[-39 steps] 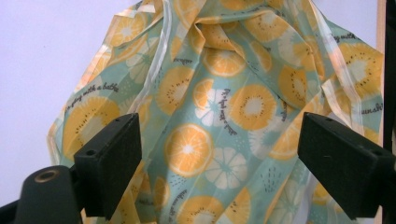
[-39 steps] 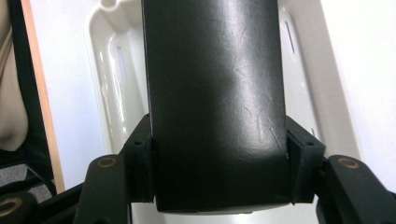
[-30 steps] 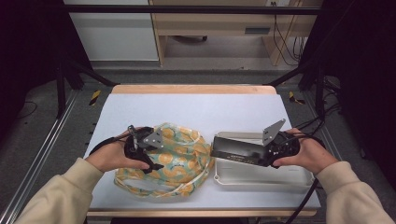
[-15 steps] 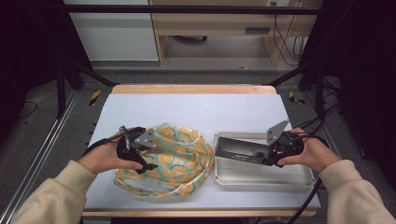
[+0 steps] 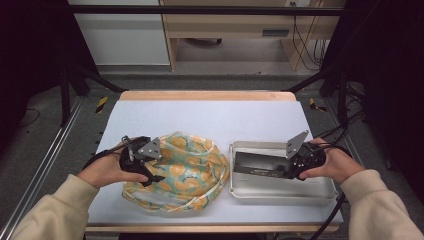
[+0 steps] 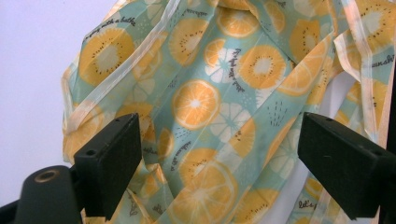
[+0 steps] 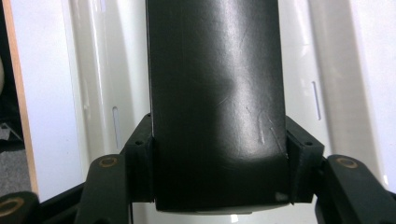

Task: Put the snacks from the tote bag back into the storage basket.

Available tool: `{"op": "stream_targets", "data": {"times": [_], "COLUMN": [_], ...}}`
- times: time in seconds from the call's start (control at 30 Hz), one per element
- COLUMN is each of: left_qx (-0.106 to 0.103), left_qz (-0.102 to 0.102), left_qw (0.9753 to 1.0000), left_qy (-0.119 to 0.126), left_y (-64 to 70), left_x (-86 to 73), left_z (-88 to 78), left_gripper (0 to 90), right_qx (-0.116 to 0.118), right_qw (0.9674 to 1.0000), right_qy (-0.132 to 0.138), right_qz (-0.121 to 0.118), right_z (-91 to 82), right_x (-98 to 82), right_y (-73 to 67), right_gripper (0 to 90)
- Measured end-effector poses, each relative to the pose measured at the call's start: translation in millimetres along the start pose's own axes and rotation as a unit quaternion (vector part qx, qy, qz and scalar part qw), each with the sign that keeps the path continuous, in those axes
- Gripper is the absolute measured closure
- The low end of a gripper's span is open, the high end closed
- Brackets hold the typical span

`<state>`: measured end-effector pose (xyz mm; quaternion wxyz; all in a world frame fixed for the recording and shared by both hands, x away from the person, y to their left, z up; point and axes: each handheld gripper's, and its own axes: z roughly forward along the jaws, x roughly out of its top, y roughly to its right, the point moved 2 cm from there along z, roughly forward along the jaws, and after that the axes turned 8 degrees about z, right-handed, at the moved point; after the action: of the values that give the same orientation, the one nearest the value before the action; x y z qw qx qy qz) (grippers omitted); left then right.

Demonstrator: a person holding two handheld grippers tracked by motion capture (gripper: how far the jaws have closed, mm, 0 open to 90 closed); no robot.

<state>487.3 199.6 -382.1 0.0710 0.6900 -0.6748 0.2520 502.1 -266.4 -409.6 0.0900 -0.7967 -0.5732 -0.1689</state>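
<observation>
At the left of the high view, the left gripper (image 5: 142,167) sat in the person's left hand (image 5: 102,171) at the near-left part of the pale surface (image 5: 210,117), its jaws pointing right toward the fruit-print bag (image 5: 187,167). The left gripper view showed those jaws spread wide, one pad at either side of the frame, with the bag (image 6: 219,107) lying between and beyond them — the pads were not pressing on it. The bag was a crumpled, teal plastic one printed with orange slices and edged with pale, translucent handles; it lay flat on the surface, left of centre, close beside the tray but apart from it.

Further right stood a white rectangular tray (image 5: 320,192) with a raised rim, near the front-right edge of the surface. Over it the right gripper (image 5: 292,169), held in the person's right hand (image 5: 335,164), pointed left and carried a dark, flat box-shaped pack (image 5: 260,165), tilted above the tray's floor. In the right gripper view the jaws were pinching this black pack (image 7: 217,102) at its near end — a pad tight against each side — with the white tray (image 7: 350,70) showing behind it on both sides. Both sleeves were cream-coloured and came in from the bottom corners of the high view.
</observation>
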Motion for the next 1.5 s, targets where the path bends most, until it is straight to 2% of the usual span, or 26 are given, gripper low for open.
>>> {"op": "stream_targets", "data": {"times": [0.27, 0.5, 0.73, 0.77, 0.97, 1.5], "left_qx": [0.001, -0.003, -0.007, -0.007, -0.007, -0.008], "left_qz": [-0.004, -0.006, -0.004, -0.01, -0.005, -0.004], "left_qw": [1.0, 1.0, 0.9999, 0.9999, 1.0, 0.9999], "left_qy": [0.0, -0.003, -0.006, -0.001, -0.003, -0.005], "left_y": [1.0, 1.1, 2.0, 2.7, 2.6, 3.2], "left_x": [-5.9, -9.5, -9.3, -8.9, -9.5, -10.7], "left_z": [-2.7, -0.1, 2.3, 2.7, 2.4, 4.0], "left_gripper": [13.7, 13.7, 13.7, 13.7, 13.7, 13.7], "right_qx": [0.004, 0.018, 0.026, 0.025, 0.036, 0.036], "right_qw": [1.0, 0.9998, 0.9995, 0.9994, 0.9988, 0.9988], "right_qy": [-0.002, -0.008, -0.013, -0.014, -0.025, -0.028], "right_qz": [0.002, 0.001, -0.012, -0.018, -0.022, -0.021], "right_z": [2.6, 10.6, 17.1, 17.6, 25.1, 36.8], "right_x": [-5.7, -12.2, -10.3, -9.6, -7.9, -9.5], "right_y": [0.7, 0.9, -2.0, -1.8, -3.5, -1.4], "right_gripper": [42.4, 42.4, 42.5, 42.5, 42.5, 42.2]}}
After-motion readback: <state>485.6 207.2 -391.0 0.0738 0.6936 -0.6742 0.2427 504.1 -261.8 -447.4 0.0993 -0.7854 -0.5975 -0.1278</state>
